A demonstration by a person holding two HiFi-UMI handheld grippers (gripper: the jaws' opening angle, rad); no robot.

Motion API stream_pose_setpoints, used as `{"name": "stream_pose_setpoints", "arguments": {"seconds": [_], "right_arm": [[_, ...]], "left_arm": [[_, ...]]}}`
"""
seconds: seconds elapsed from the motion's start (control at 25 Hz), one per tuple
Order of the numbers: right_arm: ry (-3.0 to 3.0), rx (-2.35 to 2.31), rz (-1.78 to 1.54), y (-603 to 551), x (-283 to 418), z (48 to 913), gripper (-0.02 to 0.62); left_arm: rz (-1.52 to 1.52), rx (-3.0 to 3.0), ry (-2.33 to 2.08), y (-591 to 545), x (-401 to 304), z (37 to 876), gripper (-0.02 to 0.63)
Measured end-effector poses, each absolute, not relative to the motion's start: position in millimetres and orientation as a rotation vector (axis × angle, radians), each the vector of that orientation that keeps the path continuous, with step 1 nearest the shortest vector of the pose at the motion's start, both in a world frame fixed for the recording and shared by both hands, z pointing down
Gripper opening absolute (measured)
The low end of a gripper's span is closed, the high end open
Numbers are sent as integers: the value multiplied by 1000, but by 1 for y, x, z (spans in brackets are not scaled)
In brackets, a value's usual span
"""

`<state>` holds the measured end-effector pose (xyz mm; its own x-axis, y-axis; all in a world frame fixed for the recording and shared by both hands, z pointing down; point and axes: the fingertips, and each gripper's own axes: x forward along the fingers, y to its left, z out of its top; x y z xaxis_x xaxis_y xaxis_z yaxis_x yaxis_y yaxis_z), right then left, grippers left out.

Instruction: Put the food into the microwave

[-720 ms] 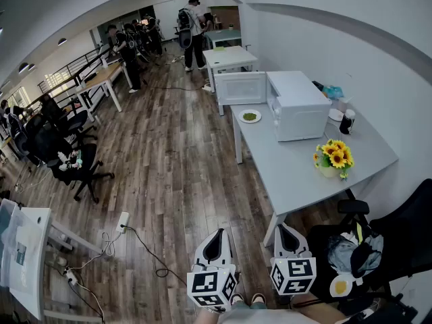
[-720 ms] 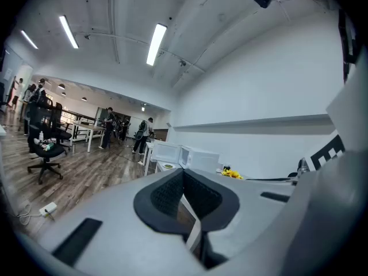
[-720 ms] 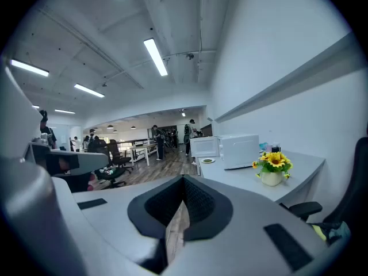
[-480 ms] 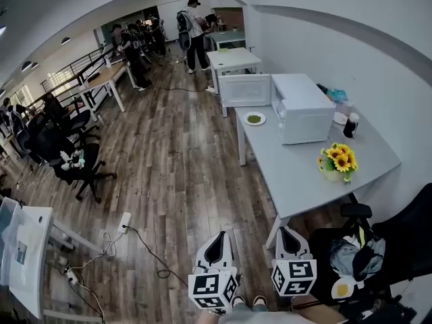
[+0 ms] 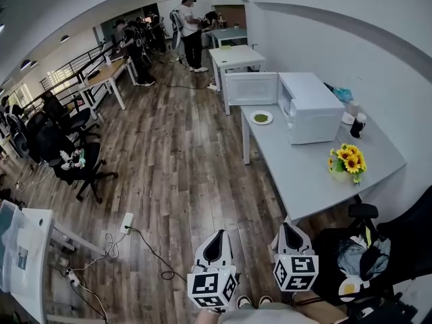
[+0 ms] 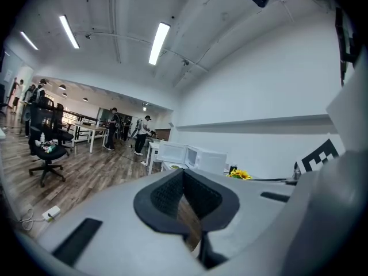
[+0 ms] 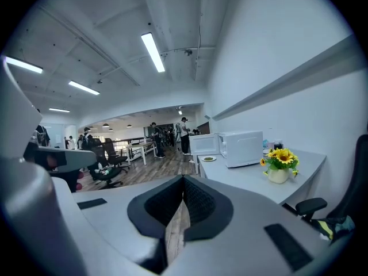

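Observation:
A white microwave (image 5: 314, 106) stands on the grey table (image 5: 317, 171) at the right, its door (image 5: 251, 88) swung open to the left. A small white plate of green food (image 5: 260, 117) lies on the table just in front of the open door. Both grippers hang low, far short of the table, over the wooden floor. My left gripper (image 5: 217, 239) is shut and holds nothing. My right gripper (image 5: 289, 229) is likewise shut and bare. The right gripper view shows the microwave (image 7: 244, 148) and the plate (image 7: 208, 158) far ahead; the left gripper view shows the microwave (image 6: 210, 160) in the distance.
A pot of sunflowers (image 5: 347, 162) stands on the table's near end, a dark cup (image 5: 358, 125) behind the microwave. A black chair (image 5: 378, 248) sits right of me. A power strip and cable (image 5: 123, 221) lie on the floor; office chairs (image 5: 67, 147) at left; people (image 5: 191, 32) far off.
The view has shifted a little: the table and microwave now sit slightly further right and lower in the head view. Both grippers stay shut, low in the picture.

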<state>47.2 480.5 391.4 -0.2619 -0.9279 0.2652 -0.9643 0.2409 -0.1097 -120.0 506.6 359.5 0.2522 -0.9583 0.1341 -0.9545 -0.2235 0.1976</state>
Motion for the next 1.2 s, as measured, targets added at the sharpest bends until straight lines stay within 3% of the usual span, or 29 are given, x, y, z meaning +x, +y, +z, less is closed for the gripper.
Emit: {"name": "stream_pose_setpoints", "arguments": {"seconds": [0.64, 1.2], "right_arm": [[-2289, 1812, 415, 441, 30, 415, 15], [-2336, 1774, 418, 319, 8, 418, 15]], "left_arm": [[-1, 2250, -1750, 462, -149, 383, 2], [30, 2257, -1778, 348, -163, 384, 2]]}}
